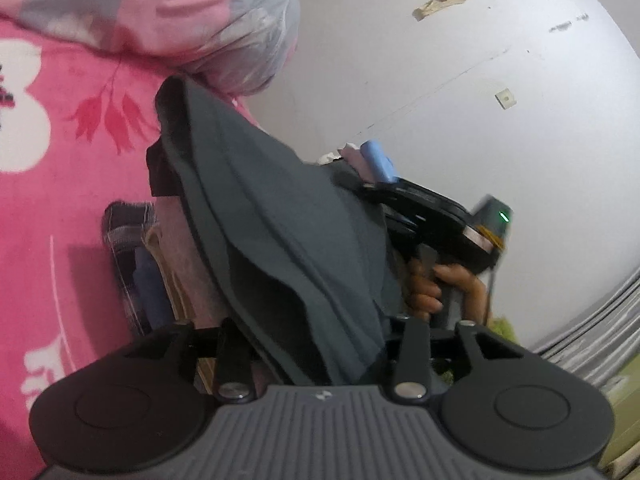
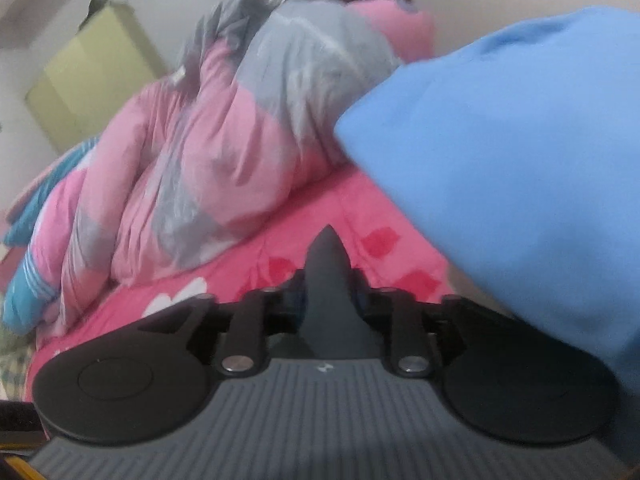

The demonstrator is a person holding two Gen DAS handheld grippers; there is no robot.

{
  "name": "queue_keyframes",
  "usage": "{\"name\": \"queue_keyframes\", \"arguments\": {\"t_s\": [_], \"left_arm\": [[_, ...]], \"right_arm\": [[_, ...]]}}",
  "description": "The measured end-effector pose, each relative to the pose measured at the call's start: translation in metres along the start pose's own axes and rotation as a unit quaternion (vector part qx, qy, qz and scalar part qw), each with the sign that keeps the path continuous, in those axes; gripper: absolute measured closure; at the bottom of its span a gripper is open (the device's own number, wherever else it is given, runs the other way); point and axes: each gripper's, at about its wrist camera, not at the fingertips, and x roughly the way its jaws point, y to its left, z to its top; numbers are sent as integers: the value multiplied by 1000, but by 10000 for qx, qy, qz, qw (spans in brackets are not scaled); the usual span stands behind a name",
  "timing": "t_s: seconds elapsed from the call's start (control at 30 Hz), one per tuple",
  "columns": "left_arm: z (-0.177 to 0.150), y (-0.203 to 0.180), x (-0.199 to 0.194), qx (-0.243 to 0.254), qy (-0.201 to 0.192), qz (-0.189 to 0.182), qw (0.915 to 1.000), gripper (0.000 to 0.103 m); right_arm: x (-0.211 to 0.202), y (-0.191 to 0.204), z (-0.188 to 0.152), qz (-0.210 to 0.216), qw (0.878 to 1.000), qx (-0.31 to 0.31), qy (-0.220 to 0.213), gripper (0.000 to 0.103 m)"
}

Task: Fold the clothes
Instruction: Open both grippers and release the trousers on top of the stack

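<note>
Left wrist view: we see the left gripper [image 1: 316,344] pinched on a dark grey garment [image 1: 272,216], whose fabric runs from between the linkages up and away, lifted above a pink floral blanket [image 1: 60,128]. The fingertips are hidden by the cloth, so we judge the grip only from the fabric emerging between them. Beyond the garment, the right gripper [image 1: 436,216] appears as a black body with a green light, held by the person's right hand [image 1: 432,288]; dark cloth drapes over its front end. Below the lifted garment, a stack of folded clothes [image 1: 160,276] lies on the blanket. A pink and grey quilt [image 1: 168,12] is bunched at the top, against a white wall [image 1: 460,92].

Right wrist view: we see the right gripper [image 2: 328,264] with a dark grey tongue of material between its linkages; we cannot tell whether this is cloth or the closed fingers, so its state stays undetermined. A light blue cloth [image 2: 520,168] fills the right side, blurred and close to the lens. The quilt [image 2: 224,132] rests on the blanket [image 2: 288,248].
</note>
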Motion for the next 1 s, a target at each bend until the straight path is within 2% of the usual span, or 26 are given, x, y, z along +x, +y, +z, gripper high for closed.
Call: {"name": "queue_keyframes", "arguments": {"t_s": [0.1,0.13,0.23,0.3,0.37,0.43,0.5,0.57,0.67,0.7,0.73,0.77,0.93,1.0], "left_arm": [[3,0,-19,6,-156,57,9999,35],[5,-1,-27,89,-281,208,9993,32],[8,-6,-56,413,-855,802,9922,35],[12,-13,-71,711,-1213,1026,9847,36],[19,-25,-72,1027,-1265,1124,9802,37],[25,-42,-55,1511,-1085,1199,9752,37],[29,-59,-35,2002,-872,1341,9666,37],[29,-73,-6,2508,-558,1604,9530,37],[19,-78,30,2931,-180,2155,9313,40],[16,-79,34,3017,-160,2248,9264,40],[13,-79,38,3097,-154,2329,9218,40],[10,-79,42,3175,-148,2409,9170,40],[4,-84,38,3254,-97,2406,9144,39],[2,-85,39,3340,-92,2448,9102,39]], "right_arm": [[-57,5,-10,-105,9980,-216,-587,62],[-78,7,-14,-213,9964,-330,-749,62],[-134,7,-33,-646,9901,-614,-1082,62],[-161,4,-50,-930,9873,-663,-1109,62],[-179,-5,-71,-1009,9879,-475,-1078,62],[-188,-19,-93,-872,9908,81,-1030,56],[-188,-38,-117,-605,9907,815,-902,53],[-185,-48,-137,-292,9881,1290,-790,51],[-175,-54,-155,261,9828,1725,-615,49],[-173,-51,-156,287,9845,1631,-580,53],[-172,-47,-157,288,9867,1500,-556,80],[-171,-42,-158,289,9887,1369,-532,98],[-211,-14,-152,222,9902,582,-1247,99],[-209,-13,-160,-34,9918,369,-1226,98]]}}
